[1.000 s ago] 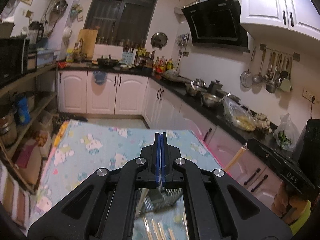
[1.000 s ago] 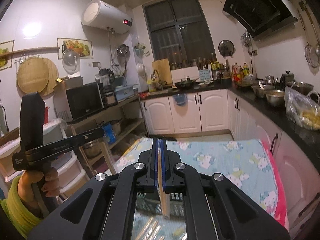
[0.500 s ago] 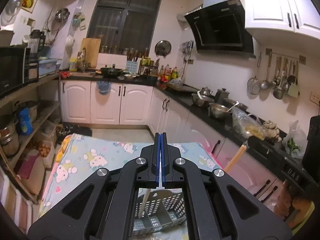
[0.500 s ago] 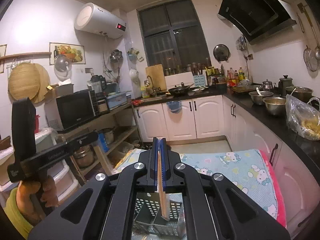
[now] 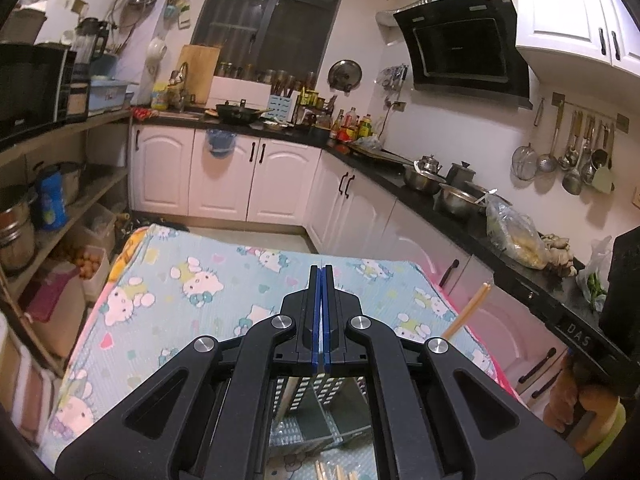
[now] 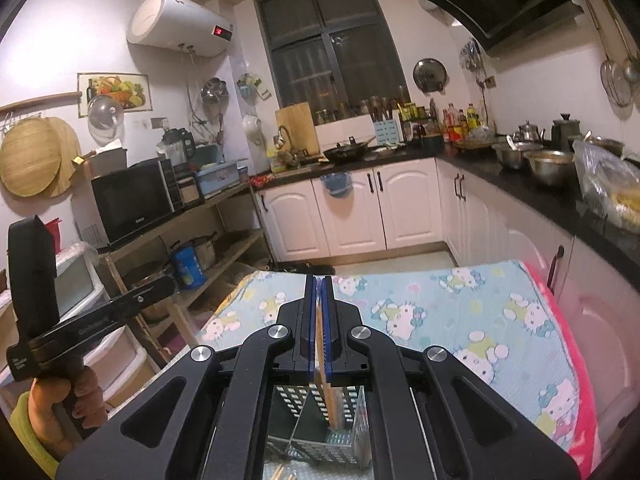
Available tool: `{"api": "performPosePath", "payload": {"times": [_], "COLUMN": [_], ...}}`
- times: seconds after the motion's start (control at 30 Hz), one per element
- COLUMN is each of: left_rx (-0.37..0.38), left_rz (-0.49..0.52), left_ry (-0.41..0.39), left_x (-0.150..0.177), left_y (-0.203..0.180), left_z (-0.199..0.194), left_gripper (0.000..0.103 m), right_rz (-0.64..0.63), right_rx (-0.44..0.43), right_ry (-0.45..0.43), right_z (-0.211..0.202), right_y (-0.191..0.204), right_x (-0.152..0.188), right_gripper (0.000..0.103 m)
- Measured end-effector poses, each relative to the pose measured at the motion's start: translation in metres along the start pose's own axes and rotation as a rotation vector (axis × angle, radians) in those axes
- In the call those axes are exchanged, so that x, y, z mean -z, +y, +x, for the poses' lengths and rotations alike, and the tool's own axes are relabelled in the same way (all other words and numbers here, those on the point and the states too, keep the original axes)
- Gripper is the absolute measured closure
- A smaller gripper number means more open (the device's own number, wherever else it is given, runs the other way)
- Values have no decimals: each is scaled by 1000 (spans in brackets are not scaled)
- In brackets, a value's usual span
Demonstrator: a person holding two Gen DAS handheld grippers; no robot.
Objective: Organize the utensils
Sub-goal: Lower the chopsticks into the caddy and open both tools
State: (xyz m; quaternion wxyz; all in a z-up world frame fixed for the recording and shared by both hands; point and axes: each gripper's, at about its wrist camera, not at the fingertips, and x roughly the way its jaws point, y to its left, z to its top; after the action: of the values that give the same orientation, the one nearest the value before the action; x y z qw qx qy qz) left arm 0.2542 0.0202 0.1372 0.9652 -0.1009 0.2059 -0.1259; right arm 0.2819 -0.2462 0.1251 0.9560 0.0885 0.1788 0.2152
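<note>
A grey perforated utensil basket (image 5: 316, 396) (image 6: 316, 432) stands on the cartoon-cat tablecloth (image 5: 180, 280), right under both grippers. My right gripper (image 6: 320, 312) is shut on a wooden chopstick (image 6: 326, 380) whose lower end hangs inside the basket; its upper end (image 5: 470, 306) pokes up in the left wrist view. My left gripper (image 5: 321, 312) is shut, pads together. The right wrist view shows a chopstick (image 6: 184, 324) slanting down from the left gripper's tip (image 6: 170, 285). Loose chopsticks (image 5: 332, 472) lie on the cloth in front of the basket.
Dark counter (image 5: 460, 220) with pots and bags runs along the right, close to the table's pink edge (image 6: 568, 320). Open shelves (image 6: 208, 240) with a microwave stand to the left. A hand (image 6: 60, 396) holds the left gripper. The far cloth is bare.
Both grippers have sunk and shifted with their chopsticks. The basket now sits larger and directly beneath the fingers, and the right chopstick's end reaches deeper into it.
</note>
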Motion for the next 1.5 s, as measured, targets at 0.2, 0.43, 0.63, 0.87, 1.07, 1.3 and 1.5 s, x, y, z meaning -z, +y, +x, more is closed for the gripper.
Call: {"api": "performPosePath", "payload": {"times": [0.2,0.43,0.63,0.87,1.07,1.3,1.5], "left_rx": [-5,-24,-34,-38,-46,-48,-53], "left_rz": [-27,-35,-54,-78,-84,-116,-115], "left_ry": [22,27,40,31,34,52,55], "left_x": [12,22,32,40,47,58,65], "left_y": [12,20,25,29,31,38,37], "left_z": [4,4,3,-5,-9,-15,-24], "left_gripper": [103,103,103,103,97,89,72], "right_rz": [15,28,66,90,101,107,92], "right_rx": [5,15,21,37,32,39,46], "right_ry": [12,22,28,52,75,86,90], "right_z": [5,3,-5,-12,-18,-24,-32], "right_y": [-1,-6,-16,-24,-26,-26,-23], "right_x": [16,31,42,54,65,70,77], "right_gripper": [100,100,100,99,96,77,69]}}
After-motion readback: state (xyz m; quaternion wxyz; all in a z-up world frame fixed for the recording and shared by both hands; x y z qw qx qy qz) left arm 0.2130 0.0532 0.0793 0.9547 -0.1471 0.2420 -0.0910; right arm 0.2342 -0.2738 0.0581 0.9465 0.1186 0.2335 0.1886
